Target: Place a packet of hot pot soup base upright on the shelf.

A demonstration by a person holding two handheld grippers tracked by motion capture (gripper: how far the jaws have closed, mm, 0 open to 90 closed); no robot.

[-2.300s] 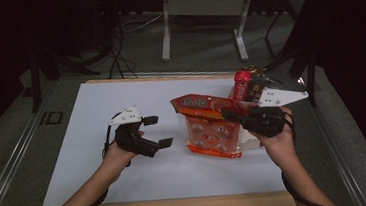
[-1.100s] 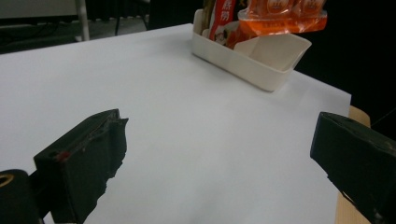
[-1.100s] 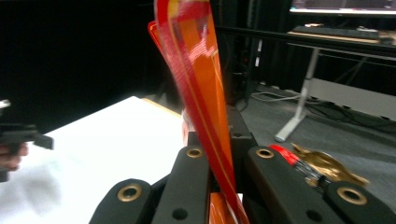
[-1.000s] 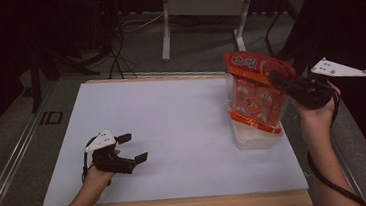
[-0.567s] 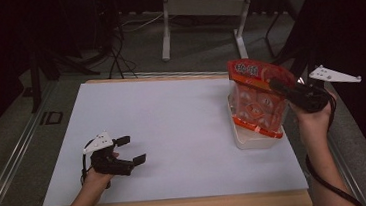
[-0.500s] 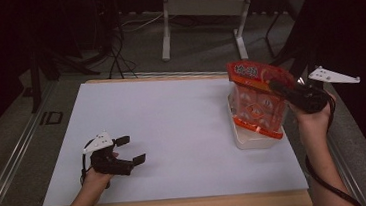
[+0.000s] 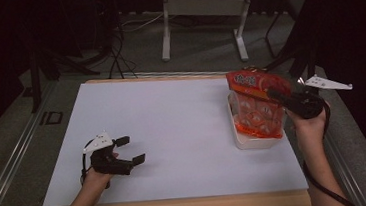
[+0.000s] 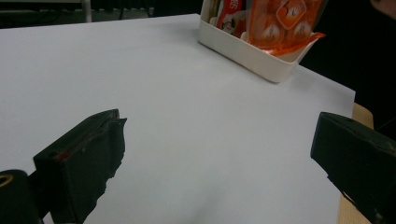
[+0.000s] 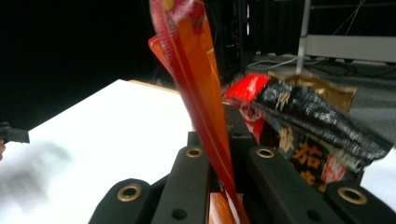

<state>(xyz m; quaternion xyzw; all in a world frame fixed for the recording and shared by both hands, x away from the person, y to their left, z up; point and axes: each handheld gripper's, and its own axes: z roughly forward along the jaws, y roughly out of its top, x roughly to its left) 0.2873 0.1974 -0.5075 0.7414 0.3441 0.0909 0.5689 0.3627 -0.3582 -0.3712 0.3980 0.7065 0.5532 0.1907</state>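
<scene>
The right gripper (image 7: 276,95) is pinching the top edge of a shiny orange plastic snack bag (image 7: 256,107), and its jaws are pressed tight on the thin edge, as the right gripper view shows close up. The bag hangs with its bottom end down inside a cream plastic bin (image 7: 254,141) that sits near the right edge of the white counter (image 7: 173,124). Another pack, a crinkly red and black snack bag (image 9: 299,116), stands in the bin too, just beside the orange one. The left gripper (image 7: 127,150) rests near the front left corner of the counter, well apart from the bin, with its jaws spread wide and nothing between them. It looks like the step now is putting the orange bag into the bin. The bag seems almost in. Next, the right gripper should go down a little more so the bag settles, then let go and lift away without tipping the bin or pulling the bag back out.
</scene>
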